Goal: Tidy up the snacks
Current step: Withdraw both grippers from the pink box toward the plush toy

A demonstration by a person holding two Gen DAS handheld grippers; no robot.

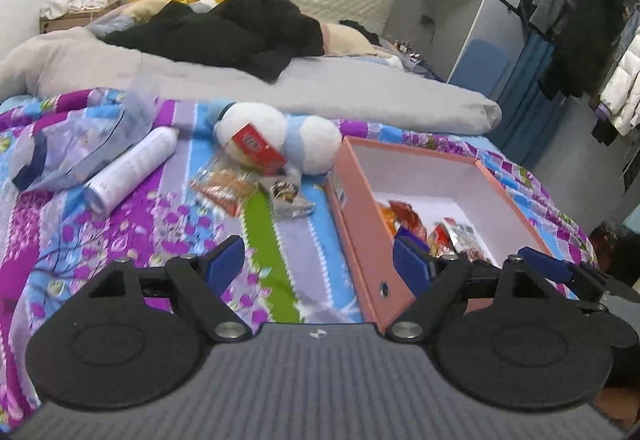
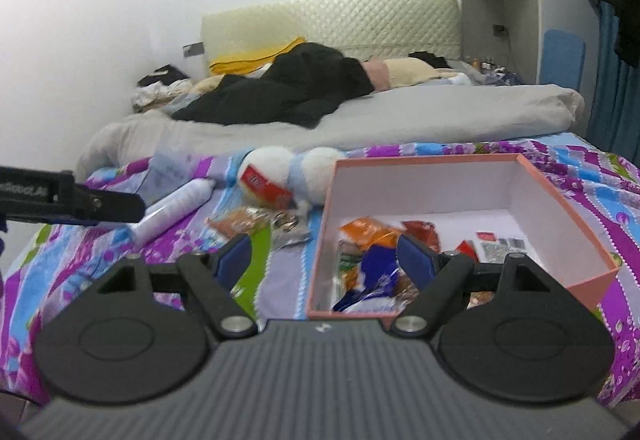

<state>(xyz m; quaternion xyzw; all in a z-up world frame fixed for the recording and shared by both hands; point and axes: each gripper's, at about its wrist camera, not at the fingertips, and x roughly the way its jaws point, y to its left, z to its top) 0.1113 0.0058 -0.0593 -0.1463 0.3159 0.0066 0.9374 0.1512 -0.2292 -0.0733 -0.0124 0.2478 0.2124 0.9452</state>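
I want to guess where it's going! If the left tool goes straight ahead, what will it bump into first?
Probably the loose snack packets on the bedspread, right ahead of the open left tool. The plush toy lies just behind them. Depth is hard to judge here.

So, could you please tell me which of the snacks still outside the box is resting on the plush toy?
The red snack box: it leans on the white plush toy, whereas the orange packet and the silvery packet lie flat on the bedspread.
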